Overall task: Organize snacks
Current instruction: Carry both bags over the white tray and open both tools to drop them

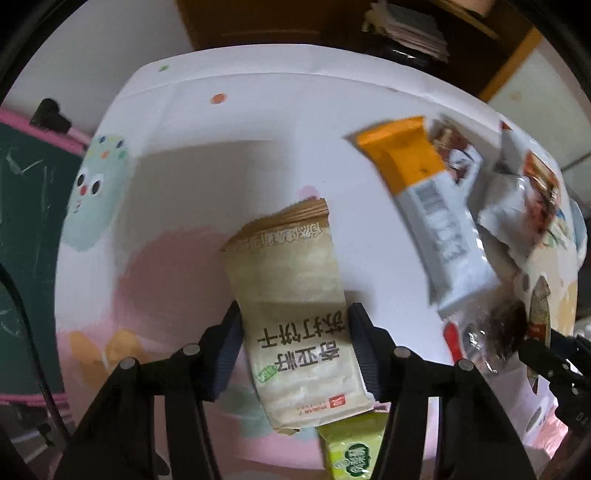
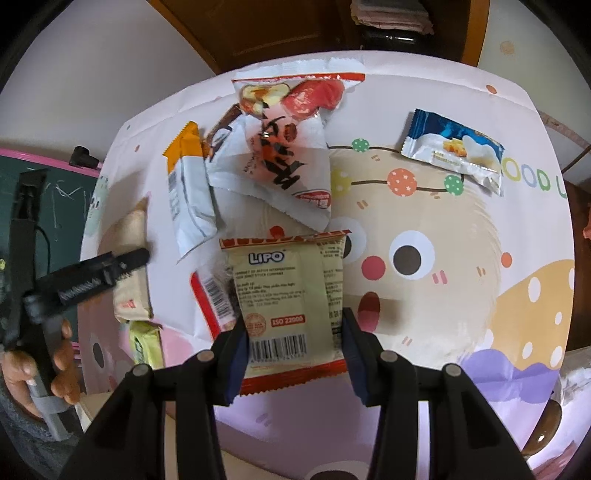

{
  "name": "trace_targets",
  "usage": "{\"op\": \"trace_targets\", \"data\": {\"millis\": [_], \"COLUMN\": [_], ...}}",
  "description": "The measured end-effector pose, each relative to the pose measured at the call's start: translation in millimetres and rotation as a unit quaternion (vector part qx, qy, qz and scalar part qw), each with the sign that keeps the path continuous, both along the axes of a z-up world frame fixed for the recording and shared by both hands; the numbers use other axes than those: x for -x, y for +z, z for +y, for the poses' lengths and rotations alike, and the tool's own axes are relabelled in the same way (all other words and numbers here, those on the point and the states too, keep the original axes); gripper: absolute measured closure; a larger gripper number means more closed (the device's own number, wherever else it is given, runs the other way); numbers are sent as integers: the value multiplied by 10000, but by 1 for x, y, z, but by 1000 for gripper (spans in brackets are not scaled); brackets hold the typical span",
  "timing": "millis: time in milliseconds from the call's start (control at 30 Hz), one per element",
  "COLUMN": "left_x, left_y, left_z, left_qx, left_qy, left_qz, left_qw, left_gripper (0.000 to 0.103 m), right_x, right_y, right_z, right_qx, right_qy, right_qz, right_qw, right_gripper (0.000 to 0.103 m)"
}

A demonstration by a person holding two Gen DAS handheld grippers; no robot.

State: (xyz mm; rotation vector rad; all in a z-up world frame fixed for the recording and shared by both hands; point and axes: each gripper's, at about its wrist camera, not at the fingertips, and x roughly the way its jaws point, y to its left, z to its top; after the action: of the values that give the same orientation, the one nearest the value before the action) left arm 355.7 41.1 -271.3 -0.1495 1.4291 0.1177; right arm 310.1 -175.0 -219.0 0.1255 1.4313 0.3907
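Note:
My left gripper (image 1: 295,332) is shut on a beige soda cracker packet (image 1: 295,295) with black Chinese print, held over the table. It also shows at the left of the right wrist view (image 2: 131,258) with the left gripper (image 2: 110,266) on it. My right gripper (image 2: 293,332) is shut on a cream and red LIPO packet (image 2: 288,295). An orange and white bar packet (image 1: 432,206) (image 2: 188,199) lies between them. A white and red packet (image 2: 291,147) lies beyond the LIPO packet. A green packet (image 1: 351,446) (image 2: 146,343) lies under the cracker packet's near end.
The table wears a cartoon-print cloth (image 2: 443,258). A blue and white packet (image 2: 454,151) lies at the far right. A red and white packet (image 2: 210,299) sits left of the LIPO packet. A green chalkboard (image 1: 22,240) stands at the left. A dark wood cabinet (image 2: 280,29) is behind the table.

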Motion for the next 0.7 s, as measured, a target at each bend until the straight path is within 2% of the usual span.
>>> {"op": "trace_targets", "data": {"millis": [167, 400, 467, 500, 567, 700], "left_x": [8, 51, 78, 78, 96, 143], "left_y": [27, 111, 148, 153, 183, 231], "left_z": [4, -1, -2, -4, -4, -9], "left_qx": [190, 392, 512, 532, 616, 721], "left_qy": [-4, -347, -527, -594, -790, -1134], "left_qz": [-431, -1236, -1542, -1625, -1892, -2298], "left_qw": [9989, 9910, 9853, 9835, 9768, 9639], "left_gripper": [49, 49, 49, 49, 49, 48], "right_x": [10, 32, 44, 52, 68, 117], "right_y": [21, 65, 82, 92, 110, 151], "right_z": [1, -12, -15, -16, -18, -14], "right_qx": [-132, -411, -490, -558, -626, -477], "right_qy": [41, -105, -128, -130, -120, 36], "right_qz": [-206, -598, -765, -851, -1012, -1570], "right_qw": [9997, 9973, 9958, 9947, 9928, 9864], "right_gripper": [58, 58, 58, 58, 58, 57]}}
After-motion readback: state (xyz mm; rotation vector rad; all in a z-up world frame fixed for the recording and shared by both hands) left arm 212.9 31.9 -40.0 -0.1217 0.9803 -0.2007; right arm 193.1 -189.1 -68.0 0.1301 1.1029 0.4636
